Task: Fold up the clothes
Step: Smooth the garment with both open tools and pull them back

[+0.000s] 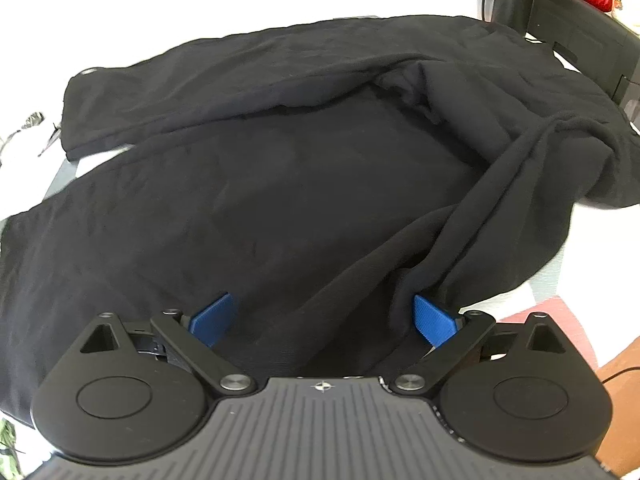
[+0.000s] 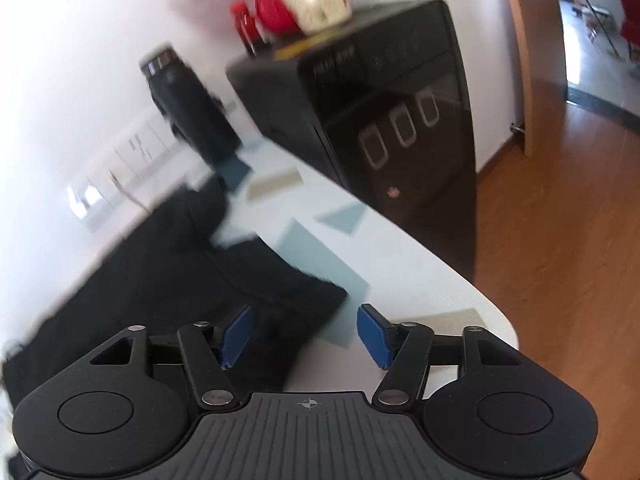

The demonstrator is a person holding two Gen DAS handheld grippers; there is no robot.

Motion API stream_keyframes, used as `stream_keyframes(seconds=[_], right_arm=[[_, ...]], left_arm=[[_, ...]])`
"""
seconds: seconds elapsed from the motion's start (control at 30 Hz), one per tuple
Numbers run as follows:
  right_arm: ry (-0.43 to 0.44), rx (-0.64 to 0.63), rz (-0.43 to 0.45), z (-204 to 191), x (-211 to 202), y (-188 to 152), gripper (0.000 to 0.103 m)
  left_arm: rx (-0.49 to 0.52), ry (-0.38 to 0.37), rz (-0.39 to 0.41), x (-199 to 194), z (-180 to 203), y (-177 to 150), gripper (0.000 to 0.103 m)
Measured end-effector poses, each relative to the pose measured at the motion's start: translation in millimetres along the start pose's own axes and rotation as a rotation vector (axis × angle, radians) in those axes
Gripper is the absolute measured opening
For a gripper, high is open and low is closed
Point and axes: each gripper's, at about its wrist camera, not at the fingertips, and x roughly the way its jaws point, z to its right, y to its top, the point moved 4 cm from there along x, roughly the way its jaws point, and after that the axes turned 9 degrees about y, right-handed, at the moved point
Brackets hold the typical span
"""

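A large black garment lies spread over the white table, with one side folded over the far half and a thick ridge of cloth running down to the right. My left gripper hovers low over its near edge, jaws wide open. That ridge ends beside the right blue pad, and neither pad presses the cloth. In the blurred right wrist view, my right gripper is open over the table's right end. A corner of the garment lies under the left pad, and nothing is held.
A black cabinet stands just past the table's rounded edge, with a red vase and a cup on top. A dark cylinder stands at the table's far end. A black chair is at the far right, over wooden floor.
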Motion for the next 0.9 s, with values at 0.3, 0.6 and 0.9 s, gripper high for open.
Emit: stream_keyframes(seconds=[0.3,0.6,0.9], right_arm=[[0.040,-0.216,-0.075,-69,28,0,0.071],[0.028,-0.422,-0.225,-141,81,-28,0.082],[0.057,-0.157,-0.117,-150,63,33,0.087]], left_arm=[[-0.165,0.020,0.059,-13,-40,11,0.020],[-0.232,-0.108,0.080,-48,-97,33,0.063],[-0.040,-0.123,0.294,-72,-112,102,0.072]])
